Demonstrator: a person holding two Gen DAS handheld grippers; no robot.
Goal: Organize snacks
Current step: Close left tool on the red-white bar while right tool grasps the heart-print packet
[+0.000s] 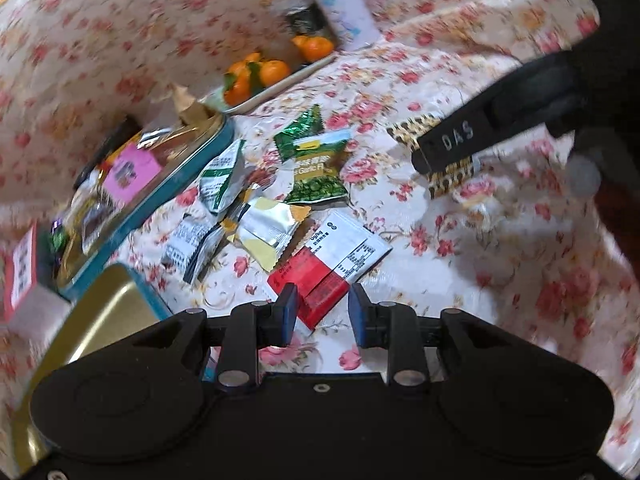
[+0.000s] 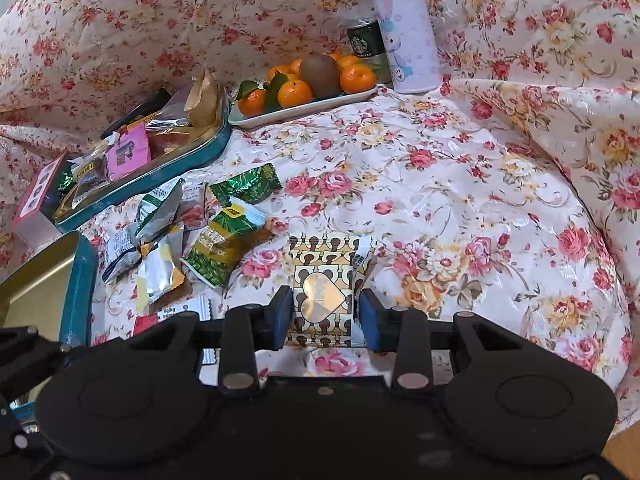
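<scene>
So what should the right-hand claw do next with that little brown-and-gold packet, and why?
Probably lift and carry it left to the teal tin. The right gripper has its pads at both sides of the patterned packet, which lies apart from the loose snack pile, while the tin already holds sorted snacks.

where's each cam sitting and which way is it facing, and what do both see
Left wrist view: sits on the left gripper, looking down over its open blue pads at a red and white packet on the floral cloth; the right gripper shows at the right edge.
Right wrist view: sits on the right gripper, looking down at the patterned heart packet between its pads; a bit of the other rig shows lower left.
Shared: the snack pile, teal tin, tangerine tray, purple bottle.
</scene>
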